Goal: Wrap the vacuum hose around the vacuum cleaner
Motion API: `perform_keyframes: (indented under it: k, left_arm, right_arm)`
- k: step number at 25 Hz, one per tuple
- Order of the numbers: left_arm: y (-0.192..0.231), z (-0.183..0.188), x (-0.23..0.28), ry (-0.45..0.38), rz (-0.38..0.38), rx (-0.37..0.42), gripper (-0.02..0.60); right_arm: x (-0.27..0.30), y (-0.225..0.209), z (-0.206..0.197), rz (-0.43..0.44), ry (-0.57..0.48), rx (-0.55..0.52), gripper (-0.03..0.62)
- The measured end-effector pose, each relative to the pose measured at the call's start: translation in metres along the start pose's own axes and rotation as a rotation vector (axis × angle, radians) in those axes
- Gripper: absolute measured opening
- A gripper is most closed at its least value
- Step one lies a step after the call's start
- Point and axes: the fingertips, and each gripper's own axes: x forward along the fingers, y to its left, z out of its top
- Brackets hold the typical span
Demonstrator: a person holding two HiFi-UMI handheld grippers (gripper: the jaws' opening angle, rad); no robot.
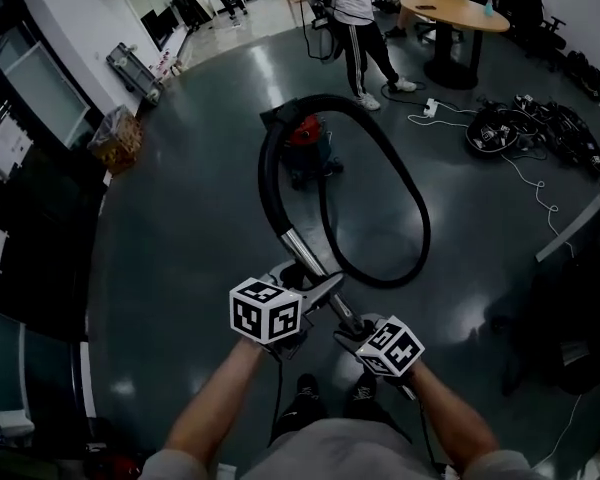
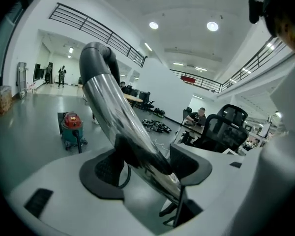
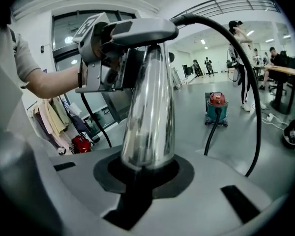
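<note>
My left gripper [image 2: 147, 167] has its fingers [image 2: 105, 168] spread wide. The metal tube [image 2: 122, 119] runs slantwise between them, clear of the left pad, and I cannot tell whether it brushes the other one. My right gripper [image 3: 143, 170] is clamped tight on the same tube, nearer to me, with the left one further up it. From the head view the two sit just beside each other, a forearm behind each

Past the left gripper the tube joins the black hose [image 1: 412, 193], which sweeps out in one big open loop and comes back to the vacuum cleaner [image 1: 305, 136]. That small red-topped machine stands out on the grey floor [image 1: 195, 233], well apart from me and towards its far end. Beyond it a person [image 1: 356, 23] stands near a round table [image 1: 458, 10], with a heap of cables [image 1: 500, 130] by the floor's right edge
</note>
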Motion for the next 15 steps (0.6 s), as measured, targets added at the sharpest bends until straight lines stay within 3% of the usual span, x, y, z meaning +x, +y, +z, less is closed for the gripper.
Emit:
perform_keyframes:
  k: [7,15]
  left_arm:
    - [0.003,-0.022,-0.003,0.151,-0.041,-0.02,0.298]
    - [0.01,-0.028,-0.005,0.244,-0.119,0.06,0.298]
  right_arm:
    - [-0.002,-0.006,-0.015,-0.008,0.087,-0.06,0.077]
    - [-0.005,-0.035,-0.016,-0.059,0.155,-0.155,0.077]
